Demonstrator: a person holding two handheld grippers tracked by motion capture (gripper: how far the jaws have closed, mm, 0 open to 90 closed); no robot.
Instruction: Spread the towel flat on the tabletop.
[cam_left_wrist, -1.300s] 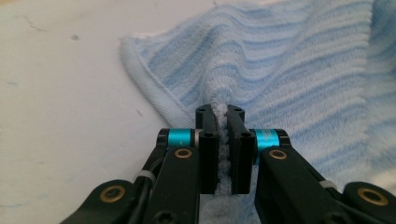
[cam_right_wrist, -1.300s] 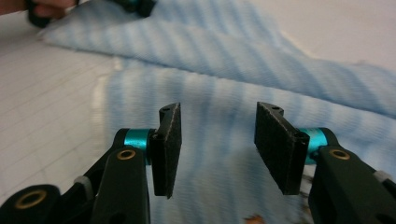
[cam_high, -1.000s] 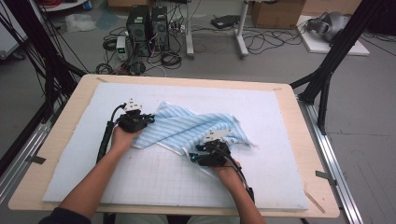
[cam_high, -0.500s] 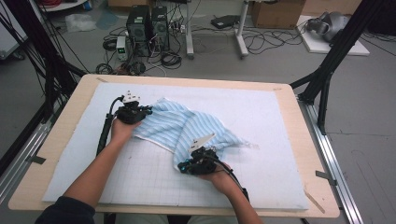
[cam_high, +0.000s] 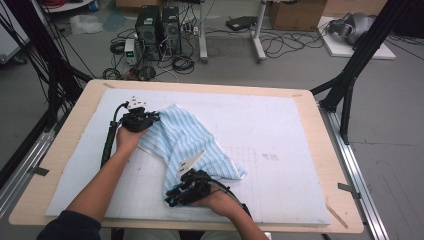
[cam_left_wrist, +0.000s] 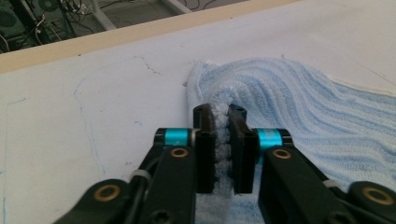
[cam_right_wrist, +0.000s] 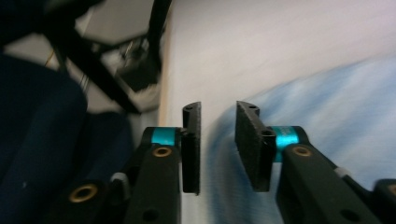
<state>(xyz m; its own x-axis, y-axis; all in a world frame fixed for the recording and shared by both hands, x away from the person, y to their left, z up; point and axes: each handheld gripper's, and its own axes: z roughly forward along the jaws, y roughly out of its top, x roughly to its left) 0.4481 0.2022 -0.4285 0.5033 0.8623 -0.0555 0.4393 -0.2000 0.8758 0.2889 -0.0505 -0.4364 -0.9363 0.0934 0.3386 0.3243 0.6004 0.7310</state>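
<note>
Padded surface (cam_high: 280, 150), towel fold in progress; floor beyond the far edge cluttered with computer towers (cam_high: 159, 27) and cables.
Striped blue towel (cam_high: 185, 140) lies left of centre. Left gripper (cam_high: 150, 119) pinches its far-left corner, jaws just easing, likely anchoring. Right gripper (cam_high: 172, 197), jaws just parted with nothing clamped, hovers at the towel's near edge.

Left gripper (cam_left_wrist: 223, 140) seen along its two black jaws, which pinch a bunched fold of the blue striped towel (cam_left_wrist: 299, 98); the jaws have just been opening slightly (cloth between them). White mat (cam_left_wrist: 93, 102) beneath, wooden table edge (cam_left_wrist: 116, 39) beyond
</note>
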